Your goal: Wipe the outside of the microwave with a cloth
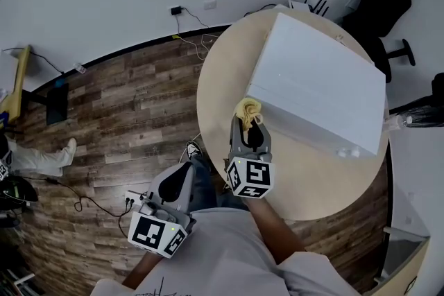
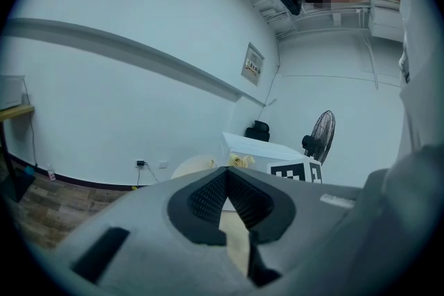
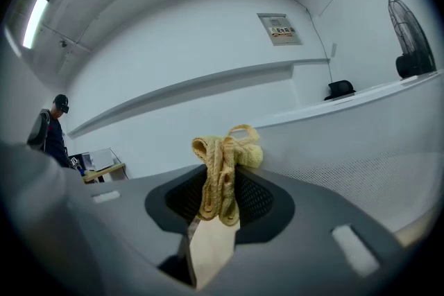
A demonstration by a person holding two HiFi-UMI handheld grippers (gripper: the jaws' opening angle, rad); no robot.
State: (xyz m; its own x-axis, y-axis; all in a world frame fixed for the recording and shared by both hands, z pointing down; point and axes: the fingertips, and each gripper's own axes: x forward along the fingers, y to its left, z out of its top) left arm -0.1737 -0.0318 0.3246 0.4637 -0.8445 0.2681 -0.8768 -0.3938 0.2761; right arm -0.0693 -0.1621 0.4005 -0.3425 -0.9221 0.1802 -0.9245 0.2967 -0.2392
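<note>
Yellow cloth (image 1: 248, 109), clamped in my right hand-held gripper (image 1: 248, 124), points 12 o'clock at the microwave (image 1: 319, 80) lying 10-to-4; left hand-held gripper (image 2: 225, 175) closed, empty.

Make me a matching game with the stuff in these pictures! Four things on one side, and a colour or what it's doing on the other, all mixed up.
Things:
1. cloth
2. microwave
3. left gripper
4. table

Matches:
A. white and box-shaped
B. jaws shut, nothing in them
C. round, pale wood colour
D. yellow, pinched in the right gripper

Pairs: 1-D, 2-A, 3-B, 4-C
</note>
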